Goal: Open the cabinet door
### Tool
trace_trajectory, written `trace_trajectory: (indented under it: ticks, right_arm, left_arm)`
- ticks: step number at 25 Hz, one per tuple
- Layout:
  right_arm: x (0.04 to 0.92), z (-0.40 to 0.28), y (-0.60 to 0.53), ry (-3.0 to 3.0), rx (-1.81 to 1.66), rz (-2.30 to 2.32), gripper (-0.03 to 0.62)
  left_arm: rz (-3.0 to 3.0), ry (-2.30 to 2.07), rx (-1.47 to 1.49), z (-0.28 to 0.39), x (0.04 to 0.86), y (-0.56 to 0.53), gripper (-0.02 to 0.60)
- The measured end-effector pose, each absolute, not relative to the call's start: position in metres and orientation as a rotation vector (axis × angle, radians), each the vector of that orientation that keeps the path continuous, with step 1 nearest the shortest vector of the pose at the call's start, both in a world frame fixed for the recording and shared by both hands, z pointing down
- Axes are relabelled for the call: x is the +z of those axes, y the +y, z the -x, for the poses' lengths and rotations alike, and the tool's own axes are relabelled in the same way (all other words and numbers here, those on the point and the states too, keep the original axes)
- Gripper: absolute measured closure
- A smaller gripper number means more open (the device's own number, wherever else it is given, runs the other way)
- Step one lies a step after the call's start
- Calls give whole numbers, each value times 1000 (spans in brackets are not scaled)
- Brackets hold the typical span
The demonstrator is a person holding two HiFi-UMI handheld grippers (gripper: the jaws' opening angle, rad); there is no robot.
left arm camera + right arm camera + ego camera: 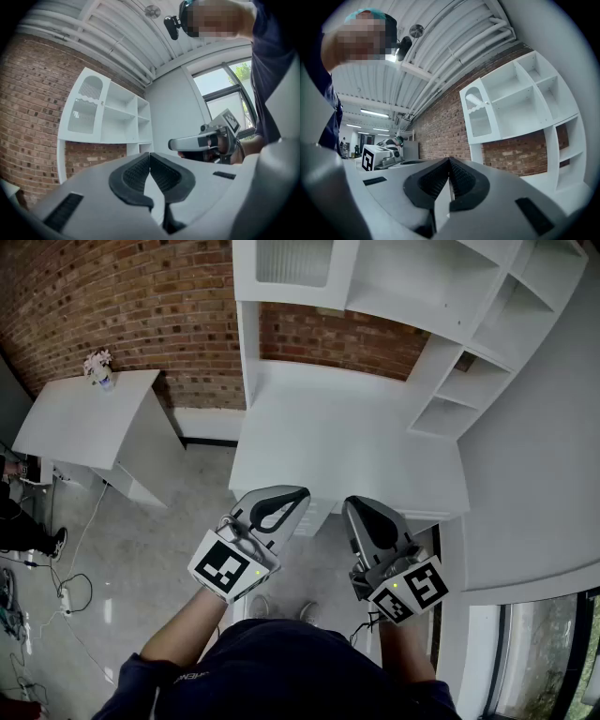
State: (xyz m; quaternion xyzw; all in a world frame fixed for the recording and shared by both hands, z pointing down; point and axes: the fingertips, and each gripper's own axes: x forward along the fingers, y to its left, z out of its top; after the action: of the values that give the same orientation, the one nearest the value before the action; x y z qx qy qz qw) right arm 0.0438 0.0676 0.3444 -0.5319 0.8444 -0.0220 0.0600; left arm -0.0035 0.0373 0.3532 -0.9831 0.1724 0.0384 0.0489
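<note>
The left gripper [281, 505] and right gripper [361, 512] are hovering level at the front edge of the desk [347, 446]. Each has its jaws pressed together on nothing, I think because the reach has not yet begun. The cabinet door [295, 261] is sitting closed at 12 o'clock, well apart, high in the shelf unit [487, 324].

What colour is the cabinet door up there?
White cabinet door with an arched ribbed pane; clearest in right gripper view.

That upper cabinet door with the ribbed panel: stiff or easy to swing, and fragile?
The cabinet door looks small and thin, so probably light and easy to swing. Its ribbed panel may be glass: pull gently. The knob looks tiny, so a grip might slip.
</note>
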Motion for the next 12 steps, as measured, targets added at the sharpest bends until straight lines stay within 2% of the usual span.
trace_trajectory:
  ticks: [12]
  right_arm:
    - [350, -91, 90, 2563, -84, 1576, 566]
  left_arm:
    - [2984, 569, 47, -40, 368, 59, 574]
